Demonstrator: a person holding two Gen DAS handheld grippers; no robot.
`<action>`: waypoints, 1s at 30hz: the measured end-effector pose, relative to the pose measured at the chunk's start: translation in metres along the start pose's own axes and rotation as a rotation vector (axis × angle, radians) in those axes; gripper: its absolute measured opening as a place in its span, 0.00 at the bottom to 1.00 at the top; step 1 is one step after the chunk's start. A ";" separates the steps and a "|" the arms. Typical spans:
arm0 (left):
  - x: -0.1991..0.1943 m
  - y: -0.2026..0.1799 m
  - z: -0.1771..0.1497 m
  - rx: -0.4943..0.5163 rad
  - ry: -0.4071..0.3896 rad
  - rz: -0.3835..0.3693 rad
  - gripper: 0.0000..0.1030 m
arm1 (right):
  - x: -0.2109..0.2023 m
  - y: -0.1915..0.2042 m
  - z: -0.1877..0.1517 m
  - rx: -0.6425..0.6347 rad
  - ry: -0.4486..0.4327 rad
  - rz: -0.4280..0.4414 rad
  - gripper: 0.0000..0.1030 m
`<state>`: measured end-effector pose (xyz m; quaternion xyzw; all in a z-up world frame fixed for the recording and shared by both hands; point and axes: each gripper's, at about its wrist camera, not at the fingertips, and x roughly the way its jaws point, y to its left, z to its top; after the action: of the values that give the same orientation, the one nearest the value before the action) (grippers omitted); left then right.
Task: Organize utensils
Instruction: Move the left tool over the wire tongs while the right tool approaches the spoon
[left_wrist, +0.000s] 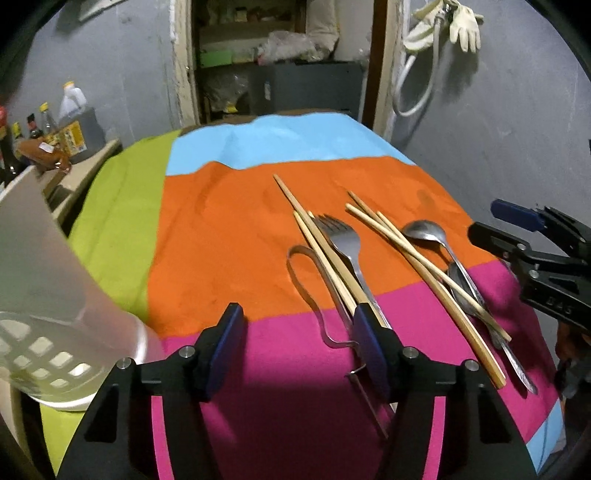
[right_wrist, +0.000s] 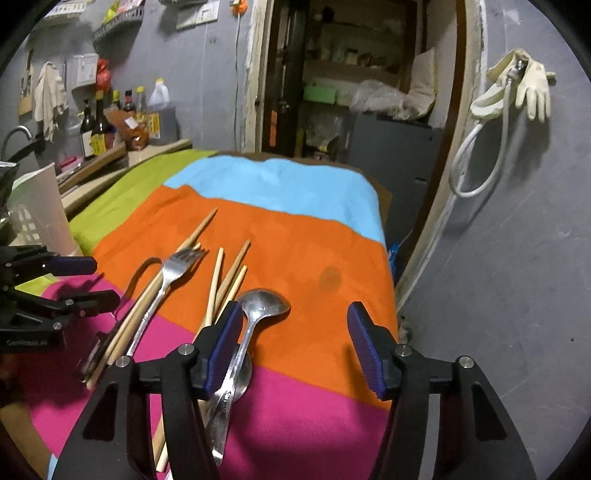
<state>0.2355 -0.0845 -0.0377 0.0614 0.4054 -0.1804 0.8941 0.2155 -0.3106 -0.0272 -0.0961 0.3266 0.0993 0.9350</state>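
Utensils lie loose on the striped cloth (left_wrist: 221, 229): at lower centre of the right wrist view two spoons (right_wrist: 258, 306) cross just beside that gripper's left finger, with bamboo chopsticks (right_wrist: 225, 273) fanned behind them. Further up and left sit a fork (right_wrist: 173, 269) and a bent wire-like tool (left_wrist: 306, 280) whose kind I cannot tell. The right gripper (right_wrist: 295, 339) is spread wide and empty above the cloth; the left gripper (left_wrist: 295, 343) is also wide apart and empty, its right finger over the fork and chopstick handles. To start well, I would take one piece at a time by its handle, the topmost first, so crossed pieces do not drag. At the left edge of the left wrist view stands a white perforated holder (left_wrist: 44, 280), seemingly empty, though its inside is mostly hidden.
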 end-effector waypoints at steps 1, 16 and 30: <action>0.002 -0.001 0.001 0.002 0.013 -0.001 0.54 | 0.002 -0.001 -0.001 0.000 0.008 0.005 0.54; 0.019 0.005 0.008 -0.035 0.117 -0.013 0.36 | 0.022 0.002 -0.001 -0.023 0.089 0.052 0.54; 0.013 0.009 0.017 -0.101 0.121 -0.120 0.25 | 0.026 0.006 0.000 -0.020 0.102 0.064 0.54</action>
<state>0.2588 -0.0840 -0.0361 0.0026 0.4702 -0.2087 0.8575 0.2344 -0.3018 -0.0445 -0.1000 0.3755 0.1274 0.9126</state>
